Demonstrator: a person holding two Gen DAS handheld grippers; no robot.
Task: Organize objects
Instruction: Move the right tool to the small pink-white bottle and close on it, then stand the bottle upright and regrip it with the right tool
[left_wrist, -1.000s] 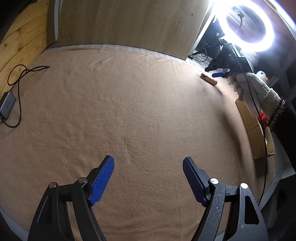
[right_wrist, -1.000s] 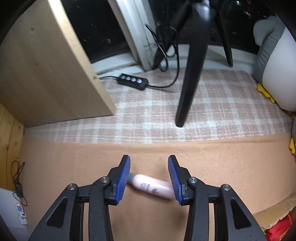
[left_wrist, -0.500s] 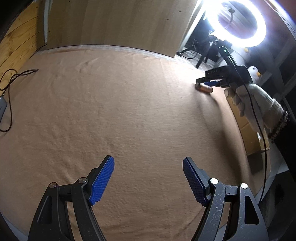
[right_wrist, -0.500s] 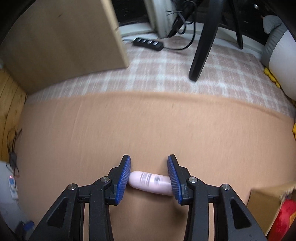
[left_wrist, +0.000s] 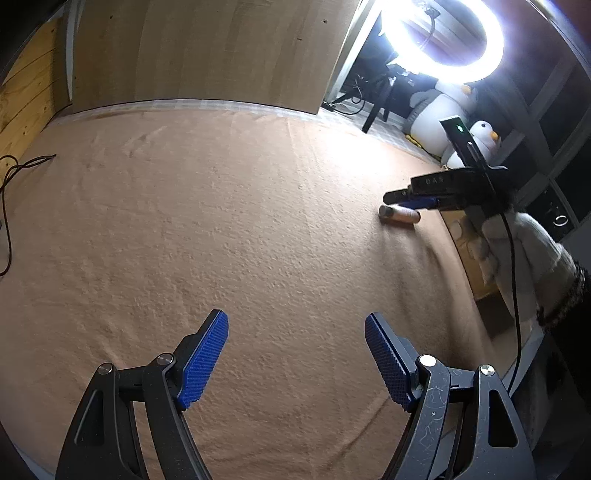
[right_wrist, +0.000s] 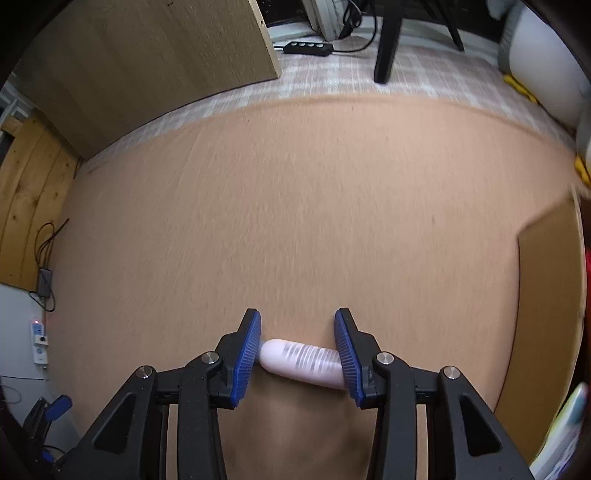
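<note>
Left wrist view: to do the carry well, keep the pink tube (left_wrist: 400, 215) level and lengthwise between the pads, move slowly, avoid squeezing harder than needed, since the body looks soft. Seen here at the far right of the tan blanket (left_wrist: 221, 221), just under the right gripper (left_wrist: 413, 201), close to the blanket and near the cardboard box (left_wrist: 465, 240) edge. Left gripper (left_wrist: 295, 354) spread wide, nothing between the pads, only blanket below; probably waiting. Ring light (left_wrist: 443, 40) and penguin plush toys (left_wrist: 436, 118) behind, not part of the step.

Right wrist view: right gripper (right_wrist: 297, 354) partly closed, pinching the pink tube (right_wrist: 301, 362) by its two ends, rounded end against the left pad, other end against the right pad. Tube slightly tilted, printed lines on its side. Cannot tell whether lifted clear of the blanket or sliding on it. Cardboard box (right_wrist: 546, 295) at the right edge, likely the target; better to approach its opening from above before releasing.
</note>
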